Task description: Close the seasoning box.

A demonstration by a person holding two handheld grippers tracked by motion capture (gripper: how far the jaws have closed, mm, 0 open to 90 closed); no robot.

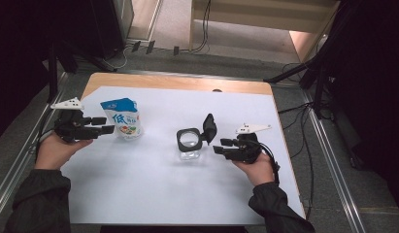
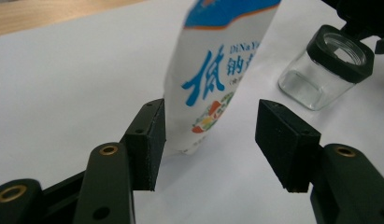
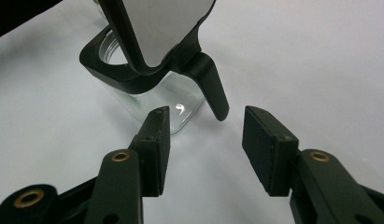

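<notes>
**Two hand-held grippers beside a pouch and a glass jar on a white table**

The left gripper [image 1: 106, 125] sits at the left of the table, held level in the person's left hand [image 1: 54, 148], its jaws pointing right. The jaws stand apart. In the left gripper view, a white and blue pouch [image 2: 213, 74] stands upright just ahead of them; one pad [image 2: 147, 140] lies against or just beside the pouch's lower edge, while the other pad [image 2: 285, 140] is clear of it, so the pouch is not clamped. From above, the pouch [image 1: 123, 119] stands just right of the jaw tips, printed with blue characters and a small coloured picture.

The right gripper [image 1: 220, 145] rests at the right of the table in the person's right hand [image 1: 257, 167], its jaws pointing left. These jaws are also apart and hold nothing. In the right gripper view, a clear glass jar [image 3: 157, 100] stands just beyond the jaw tips, with one pad [image 3: 157, 149] close to its lower corner; whether they touch cannot be told. The jar has a black square rim and a hinged lid [image 3: 161, 28] swung up and open, white on its inner face.

From above, the jar [image 1: 191, 143] stands near the middle of the table [image 1: 153, 194], which is covered in white, well apart from the pouch
</notes>
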